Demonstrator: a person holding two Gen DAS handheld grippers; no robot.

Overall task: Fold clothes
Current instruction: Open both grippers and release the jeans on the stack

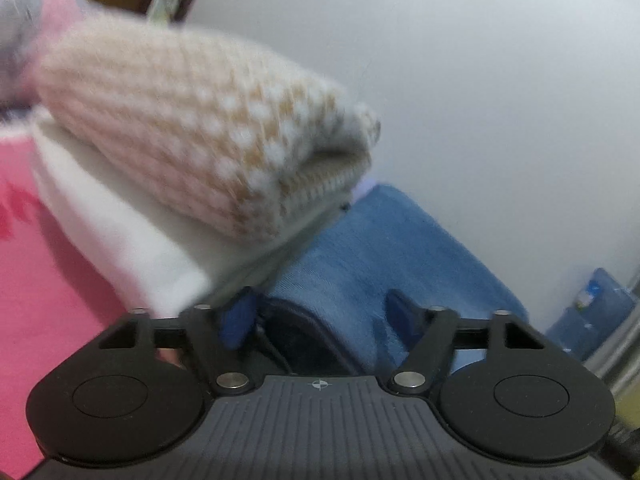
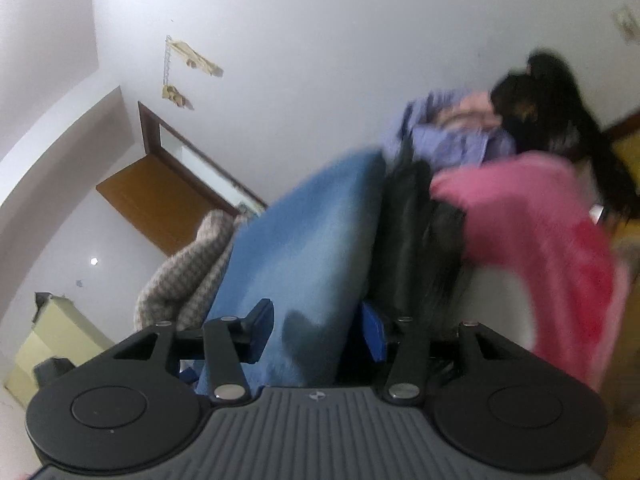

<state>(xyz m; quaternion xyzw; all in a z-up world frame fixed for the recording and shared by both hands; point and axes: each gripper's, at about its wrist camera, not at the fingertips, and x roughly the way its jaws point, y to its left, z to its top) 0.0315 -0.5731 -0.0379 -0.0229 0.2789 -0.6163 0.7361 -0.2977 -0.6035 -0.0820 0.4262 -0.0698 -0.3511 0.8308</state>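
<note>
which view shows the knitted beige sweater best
The left wrist view: the folded beige knit sweater fills its upper left, its dotted pattern and folded edge visible, lying on a white garment. The right wrist view shows only a small, partly hidden checked knit bundle behind the blue garment, possibly the same sweater.

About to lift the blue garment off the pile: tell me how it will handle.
The blue garment will likely be floppy: it drapes in soft folds between the right gripper's fingers. Its matte weave probably grips the pads. Probably fairly light, since it hangs thin beside the knitted sweater.
</note>
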